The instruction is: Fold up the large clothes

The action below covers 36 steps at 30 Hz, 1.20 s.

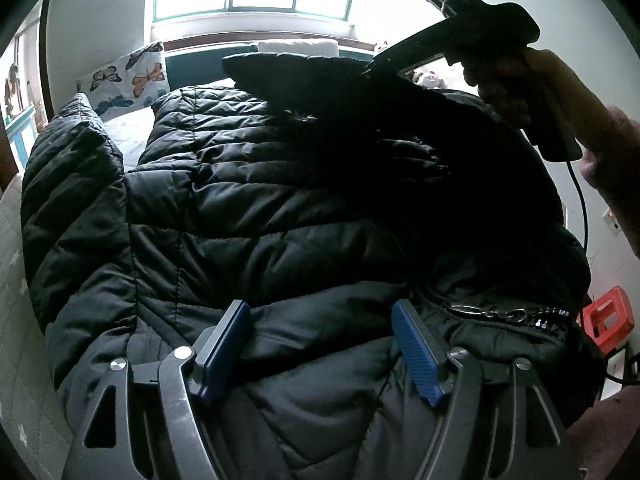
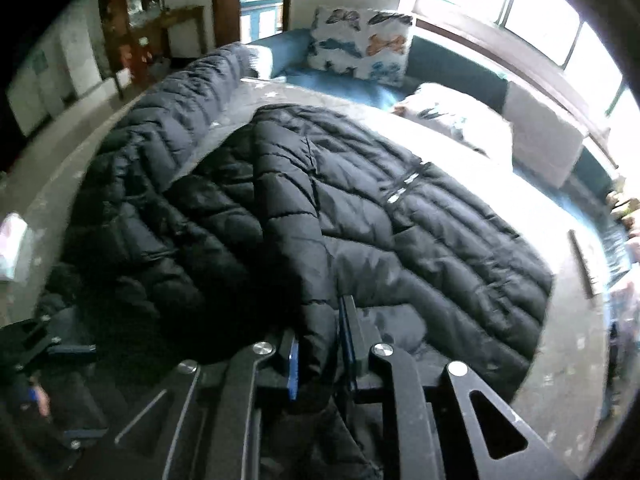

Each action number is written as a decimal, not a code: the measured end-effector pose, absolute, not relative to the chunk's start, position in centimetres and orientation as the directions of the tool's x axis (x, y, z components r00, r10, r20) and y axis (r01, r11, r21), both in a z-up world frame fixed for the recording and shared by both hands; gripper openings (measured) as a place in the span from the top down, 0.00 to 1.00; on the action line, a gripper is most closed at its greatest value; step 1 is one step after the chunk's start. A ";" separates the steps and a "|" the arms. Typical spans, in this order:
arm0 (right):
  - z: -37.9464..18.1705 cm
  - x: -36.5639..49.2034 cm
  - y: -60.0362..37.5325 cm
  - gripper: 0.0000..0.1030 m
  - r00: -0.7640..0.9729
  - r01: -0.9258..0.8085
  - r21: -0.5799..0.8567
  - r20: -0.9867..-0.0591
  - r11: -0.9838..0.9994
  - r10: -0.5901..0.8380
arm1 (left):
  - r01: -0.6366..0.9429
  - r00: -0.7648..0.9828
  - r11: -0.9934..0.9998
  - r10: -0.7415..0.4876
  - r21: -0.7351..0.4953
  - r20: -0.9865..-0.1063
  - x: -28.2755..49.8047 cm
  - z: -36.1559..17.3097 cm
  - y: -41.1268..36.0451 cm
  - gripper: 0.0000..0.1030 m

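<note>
Black puffer jacket lay on bed, right gripper fingers pinched a jacket fold between them, left gripper fingers spread over jacket.

Black puffer jacket fills pretty much the whole view, spread on a pale quilted bed. Left gripper sits low with its blue pads spread wide, jacket fabric bulging between them. Right gripper, up top right, holds a flap of jacket lifted. Zipper pull dangles right; butterfly pillow sits behind.
</note>
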State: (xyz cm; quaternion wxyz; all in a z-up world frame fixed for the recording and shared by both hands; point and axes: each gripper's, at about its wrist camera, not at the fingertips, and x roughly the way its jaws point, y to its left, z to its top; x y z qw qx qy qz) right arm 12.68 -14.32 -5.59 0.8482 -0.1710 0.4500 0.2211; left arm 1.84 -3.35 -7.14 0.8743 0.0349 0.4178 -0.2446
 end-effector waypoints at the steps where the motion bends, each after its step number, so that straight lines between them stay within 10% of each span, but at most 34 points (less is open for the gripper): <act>1: -5.7 12.7 -14.4 0.80 0.479 -0.530 -0.064 -0.845 0.845 0.236 | 0.457 0.531 0.878 -0.399 -0.144 -0.748 1.8 -7.1 -3.4 0.24; 8: -5.3 11.9 -12.4 0.38 0.484 -0.589 -0.107 -0.840 0.801 0.244 | 0.460 0.536 0.876 -0.404 -0.145 -0.741 1.7 -7.2 -3.4 0.24; 15: -8.8 10.7 -9.1 0.37 0.500 -0.646 -0.282 -0.858 0.709 0.115 | 0.466 0.542 0.873 -0.413 -0.147 -0.732 1.3 -7.2 -3.2 0.23; 21: -8.5 10.2 -9.9 0.85 0.514 -0.627 -0.273 -0.849 0.730 0.124 | 0.468 0.540 0.873 -0.406 -0.137 -0.737 1.2 -7.1 -3.2 0.23; 36: 9.1 6.4 -41.4 0.85 0.789 -0.125 0.005 -0.607 0.992 0.102 | 0.426 0.544 0.899 -0.343 -0.100 -0.766 1.2 -6.8 -4.0 0.22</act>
